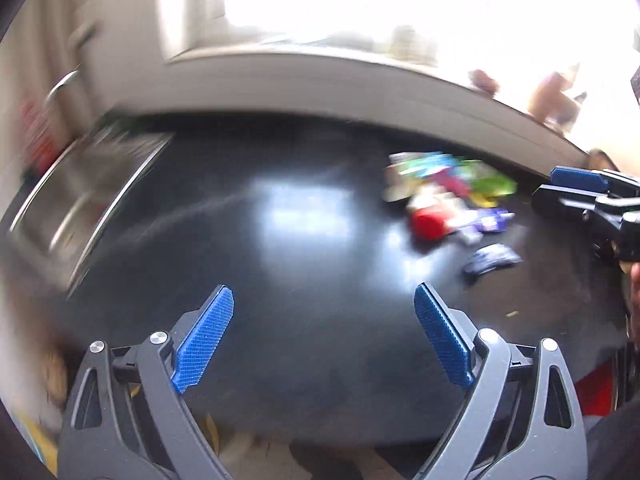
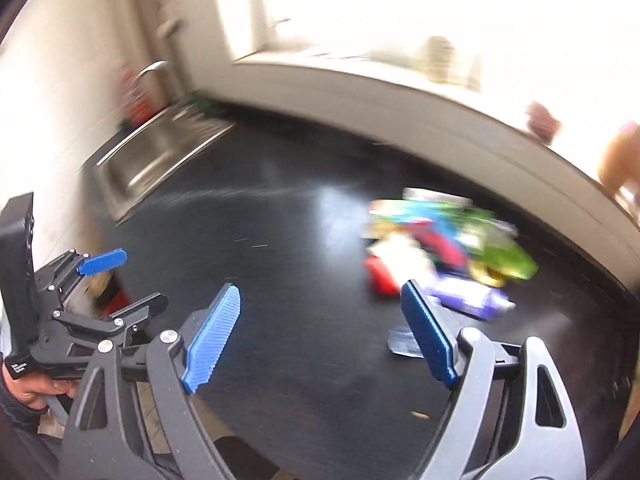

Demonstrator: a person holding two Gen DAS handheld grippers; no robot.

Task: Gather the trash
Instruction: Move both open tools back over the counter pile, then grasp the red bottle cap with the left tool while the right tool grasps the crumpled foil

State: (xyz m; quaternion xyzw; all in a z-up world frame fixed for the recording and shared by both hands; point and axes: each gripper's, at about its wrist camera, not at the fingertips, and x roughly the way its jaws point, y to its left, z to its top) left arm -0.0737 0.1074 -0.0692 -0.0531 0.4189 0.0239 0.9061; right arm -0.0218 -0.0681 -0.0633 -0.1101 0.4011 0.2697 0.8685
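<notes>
A blurred pile of bright wrappers (image 1: 448, 192) (image 2: 440, 240), green, blue, red and purple, lies on the black countertop (image 1: 300, 240) near the back wall. A dark blue wrapper (image 1: 490, 262) (image 2: 402, 344) lies apart in front of it. My left gripper (image 1: 324, 296) hangs open above bare counter, well left of the pile, with nothing between its blue pads. My right gripper (image 2: 320, 292) is open too, just short of the pile, and its right finger covers part of the dark wrapper. Each gripper shows in the other's view: right (image 1: 560, 186), left (image 2: 128, 282).
A steel sink (image 1: 80, 200) (image 2: 152, 160) with a faucet (image 2: 150, 68) is set into the counter at the left. A pale windowsill (image 1: 320, 80) runs along the back under a bright window. A hand (image 2: 28, 388) holds the left gripper's handle.
</notes>
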